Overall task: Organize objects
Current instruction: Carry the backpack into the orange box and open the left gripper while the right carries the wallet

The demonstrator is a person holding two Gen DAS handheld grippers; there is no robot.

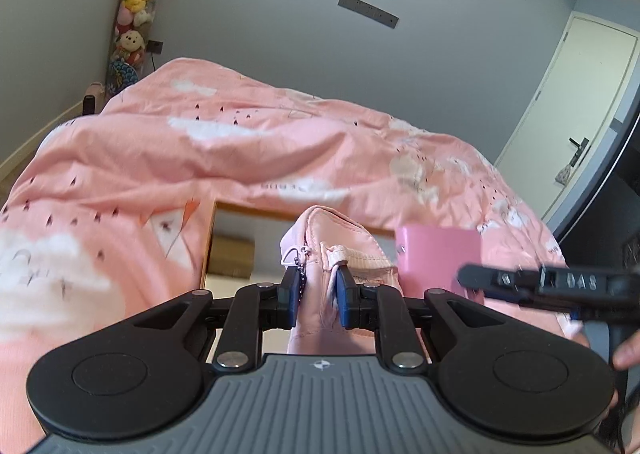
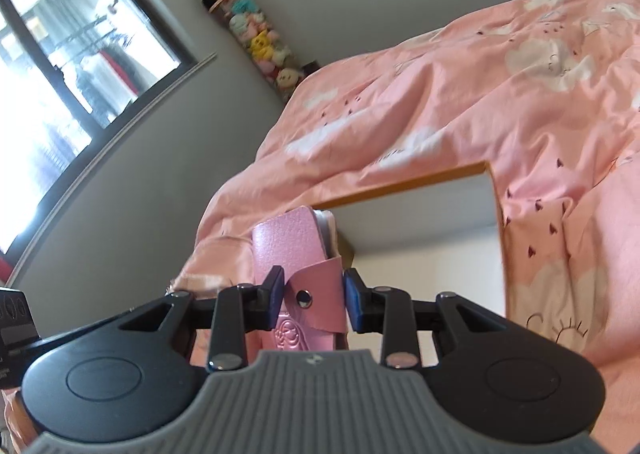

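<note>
Both raised, left gripper (image 1: 316,294) pinching pouch (image 1: 332,250), right gripper (image 2: 310,294) clamping notebook (image 2: 296,250)

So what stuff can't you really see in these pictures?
- Left wrist view: the pink pouch's bottom is hidden behind the left gripper.
- Left wrist view: the right gripper is blurred.
- Right wrist view: the pink wallet's inside is closed by its snap strap; the right gripper covers its base.

The pouch (image 1: 320,254) lies left of the notebook (image 1: 440,254), both before the quilt (image 1: 240,142).
</note>
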